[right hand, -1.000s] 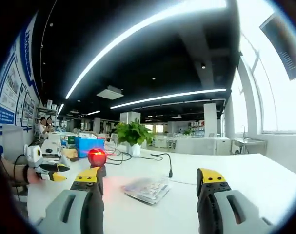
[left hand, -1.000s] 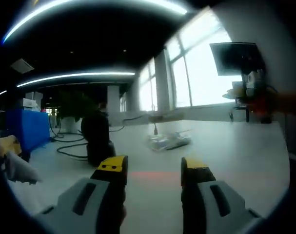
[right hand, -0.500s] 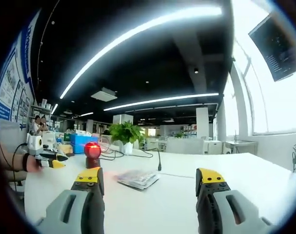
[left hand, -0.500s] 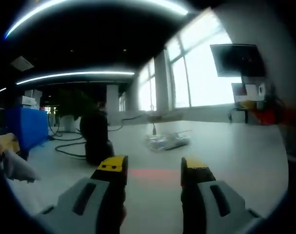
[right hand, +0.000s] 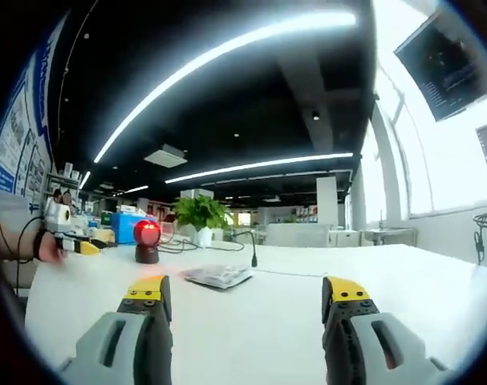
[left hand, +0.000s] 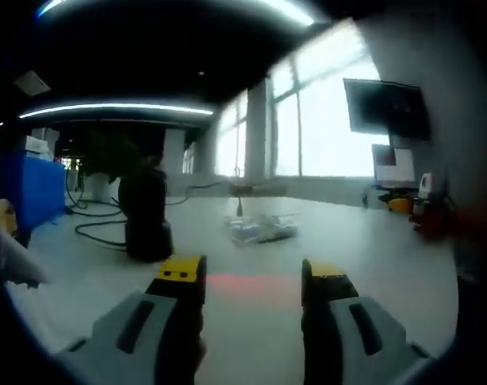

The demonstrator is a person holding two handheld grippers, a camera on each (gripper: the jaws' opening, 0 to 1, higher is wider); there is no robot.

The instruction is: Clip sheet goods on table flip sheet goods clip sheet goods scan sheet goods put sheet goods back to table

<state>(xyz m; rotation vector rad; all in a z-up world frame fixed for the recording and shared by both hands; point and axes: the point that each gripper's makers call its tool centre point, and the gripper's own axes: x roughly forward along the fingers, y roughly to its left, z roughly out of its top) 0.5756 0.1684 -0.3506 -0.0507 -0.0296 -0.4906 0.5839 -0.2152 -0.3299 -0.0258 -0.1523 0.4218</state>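
A flat packet of sheet goods (left hand: 259,229) in clear wrap lies on the white table (left hand: 371,265), some way beyond my left gripper (left hand: 253,285), which is open and holds nothing. The same packet (right hand: 217,276) lies ahead of my right gripper (right hand: 247,292), whose jaws stand wide apart and empty. A dark scanner (left hand: 145,220) stands upright left of the packet, throwing a red patch on the table (left hand: 243,281). Its red light (right hand: 147,233) glows in the right gripper view. The left gripper (right hand: 71,243), in a person's hand, shows at the far left of the right gripper view.
Black cables (left hand: 95,233) run over the table behind the scanner. A potted plant (right hand: 199,216) and a blue box (right hand: 123,226) stand at the far end. A wall screen (left hand: 385,106) hangs beside the windows, with small items (left hand: 424,200) beneath it.
Both views have shifted as the hands moved. The packet and scanner sit further off in the right gripper view. Both grippers remain open.
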